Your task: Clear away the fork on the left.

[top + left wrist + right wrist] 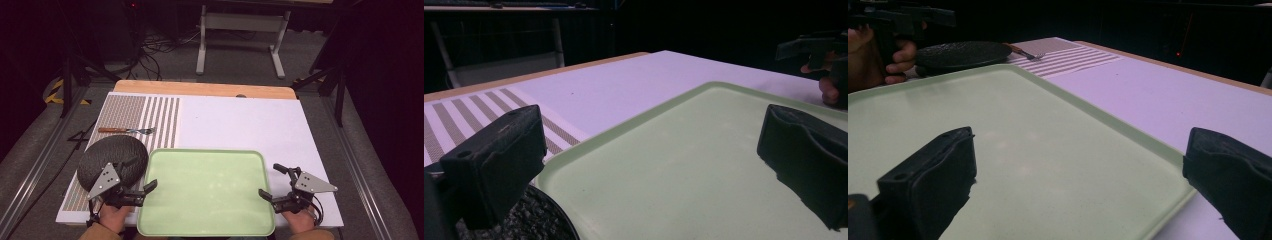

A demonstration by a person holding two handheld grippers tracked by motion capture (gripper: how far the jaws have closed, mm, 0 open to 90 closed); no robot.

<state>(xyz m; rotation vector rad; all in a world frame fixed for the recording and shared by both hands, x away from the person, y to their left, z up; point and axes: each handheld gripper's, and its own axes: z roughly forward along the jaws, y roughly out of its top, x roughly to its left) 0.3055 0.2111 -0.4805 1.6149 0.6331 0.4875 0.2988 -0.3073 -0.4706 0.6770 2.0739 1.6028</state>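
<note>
A pale green tray (207, 192) lies empty on the white table cover (250, 125), at the near edge of the table between your two hands. Your left gripper (140, 180) sits at the tray's left edge with its jaws spread wide and nothing between them; in the left gripper view one jaw is over the tray's left rim and the other is over the tray's bare floor (684, 170). Your right gripper (272, 181) sits at the tray's right edge, also spread wide and holding nothing; in the right gripper view one jaw is over the tray (1023, 150) and the other is outside its rim, above the white cover (1158, 100).

To the left of the tray a dark, round, textured plate (112, 160) rests on a striped placemat (145, 117). Its right edge is touching or just beside the tray's left rim, and your left gripper is partly over it. Farther back on the placemat lies a fork (127, 130) with a wooden handle, tines pointing right, apart from the plate. The rest of the white cover behind and to the right of the tray is bare. A strip of wooden tabletop (200, 89) shows along the far edge. Beyond the table stand a white metal frame (242, 35) and loose cables (160, 47) on the floor.
</note>
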